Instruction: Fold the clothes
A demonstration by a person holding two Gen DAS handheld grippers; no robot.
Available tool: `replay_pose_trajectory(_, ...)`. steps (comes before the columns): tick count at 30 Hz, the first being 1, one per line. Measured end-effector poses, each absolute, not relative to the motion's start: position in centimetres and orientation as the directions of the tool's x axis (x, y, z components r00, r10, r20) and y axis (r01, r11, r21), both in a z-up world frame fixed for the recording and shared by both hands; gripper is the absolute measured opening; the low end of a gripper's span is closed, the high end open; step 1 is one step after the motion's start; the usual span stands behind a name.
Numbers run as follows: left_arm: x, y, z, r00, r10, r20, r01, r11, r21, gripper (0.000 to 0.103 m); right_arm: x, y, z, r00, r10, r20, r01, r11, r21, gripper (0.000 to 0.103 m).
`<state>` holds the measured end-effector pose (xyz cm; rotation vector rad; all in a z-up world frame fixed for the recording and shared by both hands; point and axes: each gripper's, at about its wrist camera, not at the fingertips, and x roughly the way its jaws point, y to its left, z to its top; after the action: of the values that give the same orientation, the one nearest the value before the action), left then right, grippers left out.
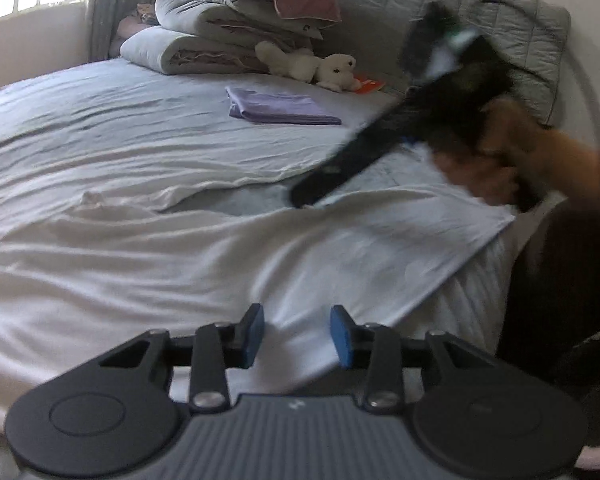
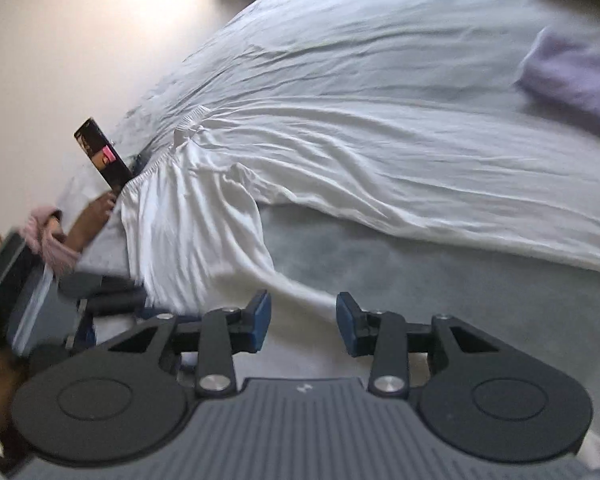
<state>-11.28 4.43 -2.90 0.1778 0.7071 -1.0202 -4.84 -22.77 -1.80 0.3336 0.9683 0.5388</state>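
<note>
One folded lilac cloth lies by the headboard — the rumpled white garment sprawls unfolded across the bed; left gripper and right gripper both gape part-open, empty.

left wrist: low over bed, facing headboard | right wrist: rolled, close | shared: white garment

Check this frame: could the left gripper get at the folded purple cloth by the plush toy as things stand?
Probably yes. The left gripper is open and empty over the white garment; only flat bedding lies between it and the folded purple cloth. The right gripper crosses off to one side, though the cloth sits far across the bed.
</note>
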Motion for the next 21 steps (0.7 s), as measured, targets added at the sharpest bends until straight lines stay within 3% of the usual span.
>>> replay_pose_trajectory(12, -12.0, 5.8, -3.5, 0.312, -0.735, -0.602, 0.831, 0.518, -0.201, 0.037, 1.5, -21.7, -5.5, 0.322, 0.786, -0.528, -0.162, 0.595, 0.787, 0.039)
replay_pose_trajectory(15, -12.1, 5.9, -3.6, 0.319, -0.737, -0.595, 0.828, 0.522, -0.203, 0.037, 2.5, -20.5, -5.9, 0.316, 0.799, -0.512, -0.147, 0.574, 0.806, 0.030)
replay_pose_trajectory(18, -12.2, 5.9, -3.7, 0.329, -0.737, -0.590, 0.827, 0.526, -0.197, 0.037, 3.0, -19.2, -5.8, 0.332, 0.764, -0.553, -0.149, 0.621, 0.769, 0.003)
replay_pose_trajectory(21, -12.4, 6.2, -3.9, 0.334, -0.747, -0.575, 0.825, 0.526, -0.205, 0.037, 2.9, -18.9, -4.9, 0.380, 0.729, -0.570, -0.150, 0.656, 0.739, 0.003)
